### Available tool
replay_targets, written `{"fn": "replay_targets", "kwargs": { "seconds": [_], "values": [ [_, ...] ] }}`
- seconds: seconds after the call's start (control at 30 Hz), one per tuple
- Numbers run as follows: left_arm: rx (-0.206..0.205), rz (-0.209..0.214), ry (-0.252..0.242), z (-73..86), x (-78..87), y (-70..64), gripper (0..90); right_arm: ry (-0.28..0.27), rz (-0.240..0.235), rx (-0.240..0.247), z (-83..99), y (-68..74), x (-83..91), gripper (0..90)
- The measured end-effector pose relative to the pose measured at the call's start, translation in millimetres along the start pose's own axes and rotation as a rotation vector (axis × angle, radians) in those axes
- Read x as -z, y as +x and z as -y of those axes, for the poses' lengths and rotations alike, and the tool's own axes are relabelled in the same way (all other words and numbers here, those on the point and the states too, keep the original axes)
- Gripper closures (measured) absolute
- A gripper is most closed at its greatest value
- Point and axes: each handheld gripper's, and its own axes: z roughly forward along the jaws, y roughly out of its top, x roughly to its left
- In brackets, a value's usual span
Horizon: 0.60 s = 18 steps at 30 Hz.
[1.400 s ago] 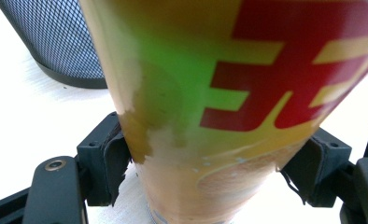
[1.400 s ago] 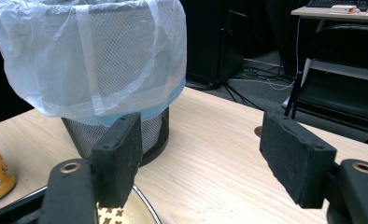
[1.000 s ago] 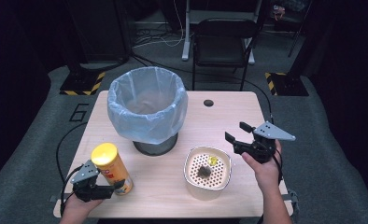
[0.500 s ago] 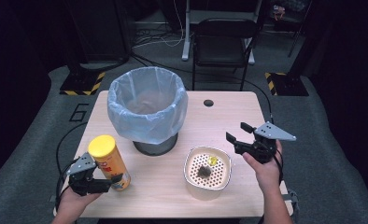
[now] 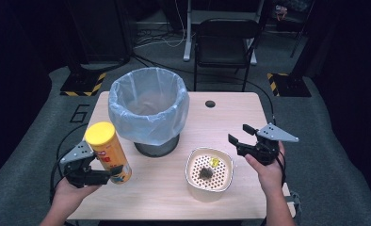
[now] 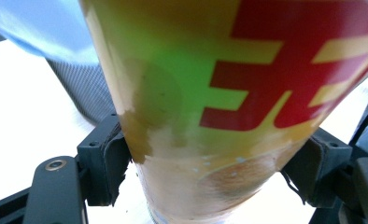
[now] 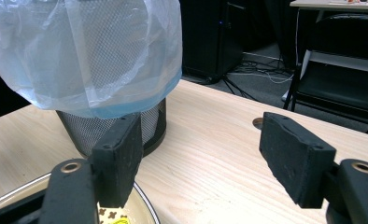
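Note:
A tall can (image 5: 109, 153) with a yellow lid and a yellow, red and green label leans with its top to the left near the table's front left corner. My left gripper (image 5: 99, 177) is shut on its lower part. In the left gripper view the can (image 6: 219, 93) sits between the two pads (image 6: 108, 161), which press its sides. My right gripper (image 5: 240, 140) is open at the right, just beyond a white bowl (image 5: 193, 162) with a perforated insert and a few scraps. In the right gripper view the gripper (image 7: 205, 158) holds nothing, and the bowl's rim (image 7: 142, 200) lies under its left jaw.
A mesh waste bin lined with a pale blue bag (image 5: 148, 110) stands at the middle left of the wooden table (image 5: 230, 117), close behind the can. The bin (image 7: 93, 56) also rises ahead in the right gripper view. A cable hole (image 5: 210, 103) is behind; a black chair (image 5: 226, 42) stands beyond the table.
My left gripper has risen a little and drawn left with the can in it; the can's lid is higher and leans more. The right gripper has barely moved.

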Motion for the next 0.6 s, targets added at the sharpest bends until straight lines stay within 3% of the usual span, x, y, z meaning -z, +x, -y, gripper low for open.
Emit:
{"fn": "replay_targets", "kwargs": {
  "seconds": [0.2, 0.6],
  "values": [
    [-0.018, -0.010, -0.006, -25.1, 12.7, -2.5, 24.2, 0.002, 0.002, -0.004, 1.0, 0.0, -0.8, 30.1],
    [-0.036, 0.011, -0.012, -76.9, 32.5, -15.4, 24.2, 0.009, 0.002, -0.011, 4.2, -1.4, -3.0, 30.1]
  ]
}}
